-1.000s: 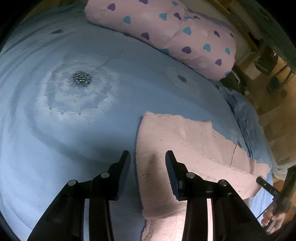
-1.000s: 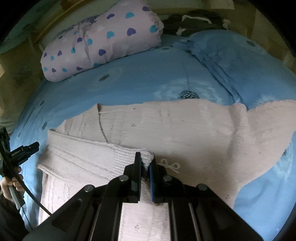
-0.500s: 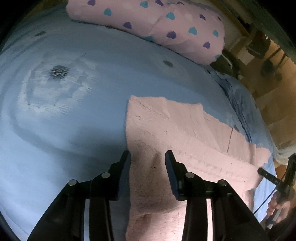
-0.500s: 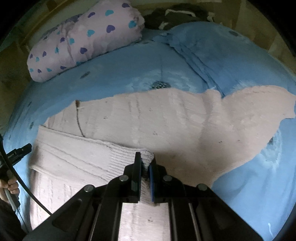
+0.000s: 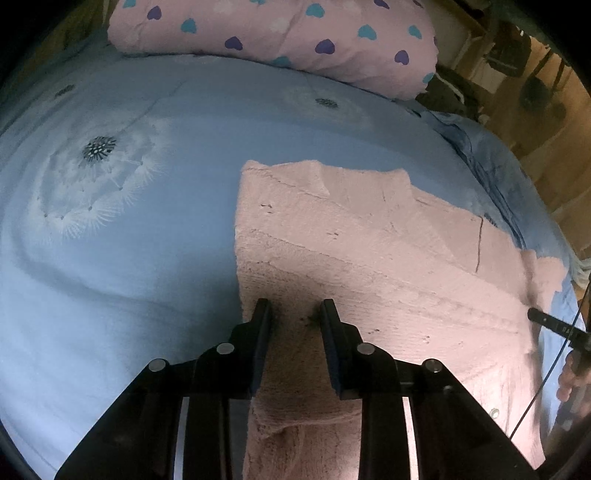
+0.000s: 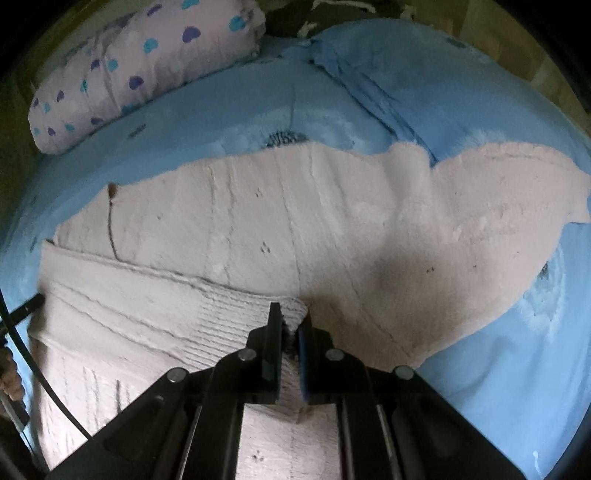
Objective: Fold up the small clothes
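Note:
A pale pink knitted sweater (image 5: 369, 240) lies spread on the blue bed; it also fills the middle of the right wrist view (image 6: 295, 221), one sleeve reaching right. My left gripper (image 5: 293, 314) is open, its jaws apart over the sweater's left edge, nothing between them gripped. My right gripper (image 6: 290, 325) is shut on a ribbed fold of the sweater (image 6: 291, 312), a cuff or hem, held over the body of the garment. The right gripper's tip (image 5: 554, 325) shows at the right edge of the left wrist view.
The blue bedsheet (image 5: 129, 258) with dandelion prints covers the bed. A pink pillow with heart prints (image 5: 277, 33) lies at the head; it also shows in the right wrist view (image 6: 140, 66). Dark clothes and wooden furniture (image 5: 535, 92) stand beyond the bed's right side.
My left gripper has moved right and forward, from beside the sweater's edge onto it. My right gripper has carried the pinched fold further over the sweater, which now sits lower in view.

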The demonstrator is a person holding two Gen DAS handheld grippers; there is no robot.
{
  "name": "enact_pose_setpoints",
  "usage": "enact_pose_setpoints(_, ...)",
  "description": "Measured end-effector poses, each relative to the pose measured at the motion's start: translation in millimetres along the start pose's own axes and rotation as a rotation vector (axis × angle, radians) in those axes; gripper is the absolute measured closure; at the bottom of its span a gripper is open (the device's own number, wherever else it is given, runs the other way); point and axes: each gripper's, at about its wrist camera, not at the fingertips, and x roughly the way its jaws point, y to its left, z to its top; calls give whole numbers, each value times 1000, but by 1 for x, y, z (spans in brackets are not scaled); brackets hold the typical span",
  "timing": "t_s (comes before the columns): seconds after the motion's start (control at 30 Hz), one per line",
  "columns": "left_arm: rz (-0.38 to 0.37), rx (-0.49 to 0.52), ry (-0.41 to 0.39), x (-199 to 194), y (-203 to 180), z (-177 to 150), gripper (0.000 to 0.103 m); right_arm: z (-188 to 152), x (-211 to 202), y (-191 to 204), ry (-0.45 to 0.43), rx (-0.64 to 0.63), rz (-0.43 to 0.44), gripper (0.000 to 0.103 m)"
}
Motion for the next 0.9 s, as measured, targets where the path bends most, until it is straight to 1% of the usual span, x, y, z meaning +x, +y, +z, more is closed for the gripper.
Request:
enact_pose_setpoints(0.1, 6, 10, 3, 0, -1, -1, 96, 1, -2, -4, -12, 6, 2, 96)
enact_pose_setpoints(0.17, 15, 26, 1, 2, -3, -1, 96, 1, 0, -4, -36, 11, 6, 94)
enact_pose_setpoints(0.2, 18, 34, -2, 2, -4, -2, 96, 1, 3, -5, -39, 20, 3, 85)
enact_pose_setpoints(0.23, 26, 48, -9, 3, -6, -3, 96, 0, 10, -7, -27, 37, 0, 81)
enact_pose_setpoints(0.3, 45, 76, -19, 4, -9, -6, 96, 0, 17, -13, -19, 93, 26, 81)
enact_pose_setpoints(0.37, 67, 107, -28, 5, -13, -7, 96, 4, 10, -25, -58, 171, 58, 81)
enact_pose_setpoints(0.43, 75, 116, -33, 5, -14, -8, 96, 13, -10, -43, -130, 242, 95, 81)
enact_pose_setpoints(0.47, 75, 119, -33, 5, -14, -9, 96, 20, -29, -63, -195, 294, 109, 81)
enact_pose_setpoints(0.5, 74, 119, -33, 4, -14, -9, 95, 24, -42, -80, -237, 333, 110, 81)
enact_pose_setpoints(0.53, 68, 113, -33, 3, -12, -9, 96, 27, -55, -100, -277, 376, 102, 76)
enact_pose_setpoints(0.57, 64, 111, -34, 2, -11, -10, 96, 30, -70, -133, -329, 428, 77, 70)
enact_pose_setpoints(0.6, 61, 111, -36, 1, -10, -12, 96, 32, -78, -158, -356, 455, 44, 59)
enact_pose_setpoints(0.63, 53, 110, -38, 1, -8, -13, 96, 32, -87, -195, -385, 490, -16, 56)
enact_pose_setpoints(0.67, 39, 98, -40, 0, -6, -14, 96, 31, -90, -217, -393, 511, -52, 56)
enact_pose_setpoints(0.7, 21, 76, -41, 0, -3, -15, 96, 25, -93, -257, -375, 569, -103, 57)
enact_pose_setpoints(0.73, -12, 27, -42, 1, 3, -13, 96, 13, -92, -294, -357, 658, -103, 67)
enact_pose_setpoints(0.77, -31, -4, -43, 2, 7, -12, 96, 5, -92, -316, -353, 717, -83, 79)
enact_pose_setpoints(0.8, -44, -22, -45, 2, 8, -12, 96, -9, -90, -348, -355, 807, -52, 80)
enact_pose_setpoints(0.83, -53, -30, -46, 3, 9, -12, 96, -17, -89, -366, -368, 854, -40, 80)
enact_pose_setpoints(0.87, -56, -25, -47, 3, 9, -12, 96, -25, -88, -387, -401, 891, -19, 80)
enact_pose_setpoints(0.9, -51, -5, -50, 3, 7, -12, 96, -27, -86, -396, -418, 899, -2, 80)
